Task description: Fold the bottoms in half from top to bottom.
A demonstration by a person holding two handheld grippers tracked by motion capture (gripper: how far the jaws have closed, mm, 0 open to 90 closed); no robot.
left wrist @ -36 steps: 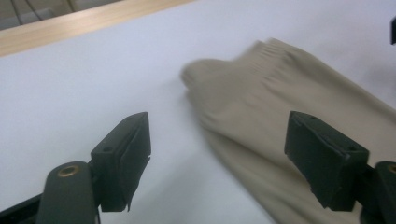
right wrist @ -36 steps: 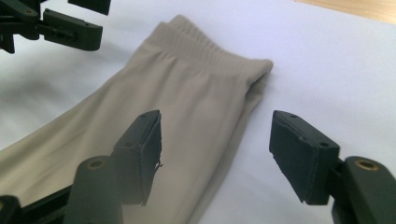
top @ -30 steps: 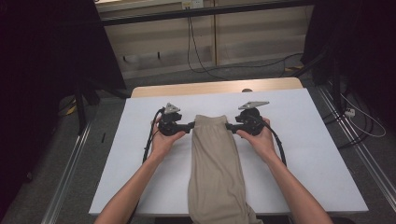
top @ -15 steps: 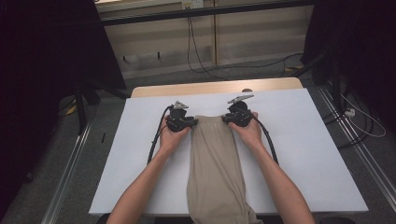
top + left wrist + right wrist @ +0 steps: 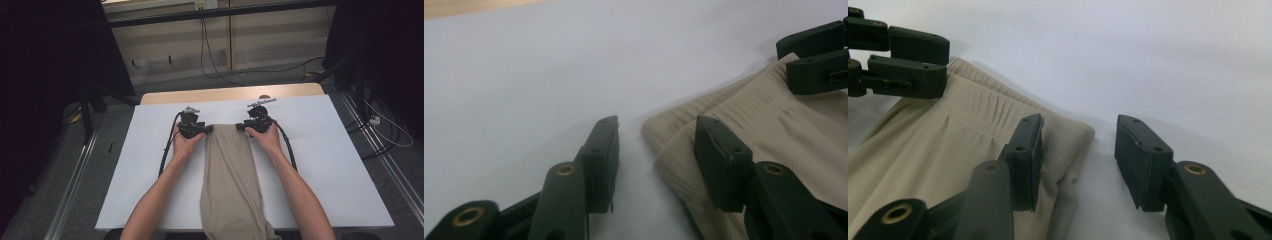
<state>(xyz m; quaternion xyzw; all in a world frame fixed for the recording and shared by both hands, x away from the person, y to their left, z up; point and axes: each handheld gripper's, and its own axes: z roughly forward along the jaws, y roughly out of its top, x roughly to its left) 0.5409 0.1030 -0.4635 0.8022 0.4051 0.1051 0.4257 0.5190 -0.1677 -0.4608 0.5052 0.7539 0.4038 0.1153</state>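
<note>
Trousers (image 5: 230, 180) lie lengthwise toward desk's near edge; your left gripper (image 5: 207, 129) and right gripper (image 5: 240, 127) straddle waistband corners, jaws just reopened, nothing clamped.

White table cover (image 5: 340, 165), floor cables (image 5: 220, 65)

I count one beige folded garment (image 5: 231, 175) lying on one white table cover (image 5: 325, 165). I hold two grippers: one left gripper (image 5: 209, 130), one right gripper (image 5: 240, 126), each with two black jaws. Two cables trail from them, one apiece. Two grey three-cornered plates sit on top, one on each gripper.
</note>
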